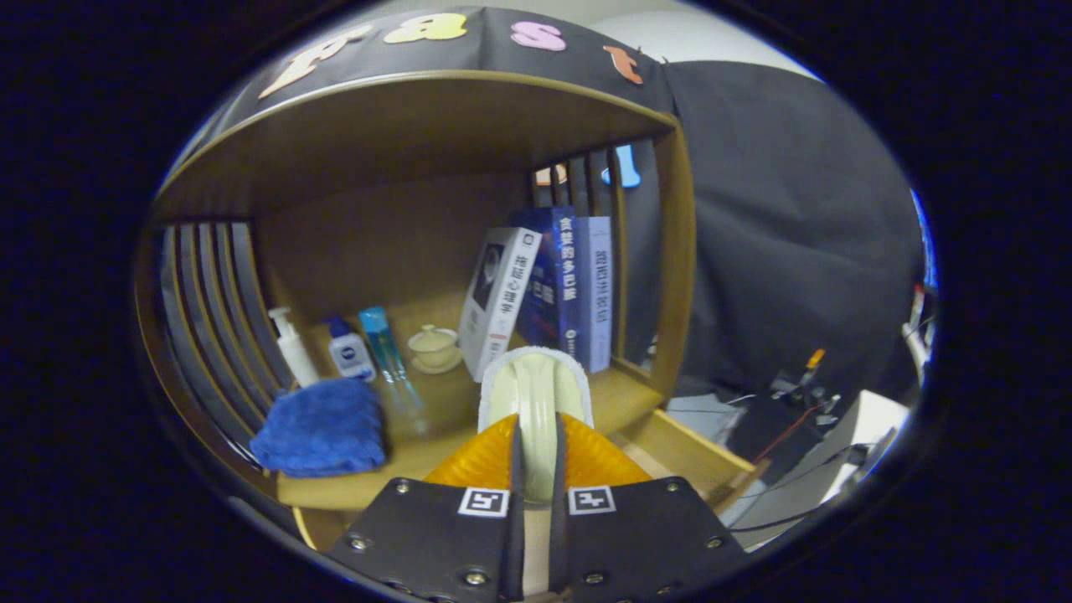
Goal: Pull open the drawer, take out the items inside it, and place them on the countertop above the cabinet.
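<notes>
A cream slipper (536, 381) with a white fluffy rim is pinched upright between my two fingers, its toe end sticking out ahead of them. My gripper (536, 444) is shut on it, held just above the front edge of the wooden countertop (440, 414), near the books. Below and to the right of the fingers, the pulled-out wooden drawer (695, 456) juts forward; its inside is hidden from me.
On the countertop a folded blue towel (322, 427) lies left of the fingers. Behind it stand a white pump bottle (293, 347), a small white bottle (350, 352), a blue tube (381, 343) and a lidded cup on a saucer (434, 347). Three books (544, 289) lean at the right wall.
</notes>
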Available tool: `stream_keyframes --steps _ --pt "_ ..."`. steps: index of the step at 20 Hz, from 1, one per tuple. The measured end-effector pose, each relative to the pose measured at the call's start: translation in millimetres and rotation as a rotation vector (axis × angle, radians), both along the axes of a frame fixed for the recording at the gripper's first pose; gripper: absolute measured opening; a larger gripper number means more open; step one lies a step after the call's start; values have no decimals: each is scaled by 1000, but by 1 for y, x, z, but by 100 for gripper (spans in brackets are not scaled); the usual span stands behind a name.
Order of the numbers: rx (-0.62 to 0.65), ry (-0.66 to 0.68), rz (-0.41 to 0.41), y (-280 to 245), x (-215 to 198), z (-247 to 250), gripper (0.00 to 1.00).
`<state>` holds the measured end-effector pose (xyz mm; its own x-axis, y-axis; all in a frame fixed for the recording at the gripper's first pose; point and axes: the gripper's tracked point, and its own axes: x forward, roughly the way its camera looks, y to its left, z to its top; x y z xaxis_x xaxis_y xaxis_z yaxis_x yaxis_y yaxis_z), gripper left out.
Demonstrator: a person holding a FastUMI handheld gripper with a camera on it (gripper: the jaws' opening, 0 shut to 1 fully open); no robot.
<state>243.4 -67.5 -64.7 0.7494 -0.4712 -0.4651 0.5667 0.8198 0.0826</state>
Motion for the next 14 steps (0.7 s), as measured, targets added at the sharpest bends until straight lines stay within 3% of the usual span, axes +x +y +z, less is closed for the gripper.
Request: stream_keyframes --steps 8,14 --pt "128 58 84 8 37 -75 12" --pt "232 -26 44 4 46 -82 12"
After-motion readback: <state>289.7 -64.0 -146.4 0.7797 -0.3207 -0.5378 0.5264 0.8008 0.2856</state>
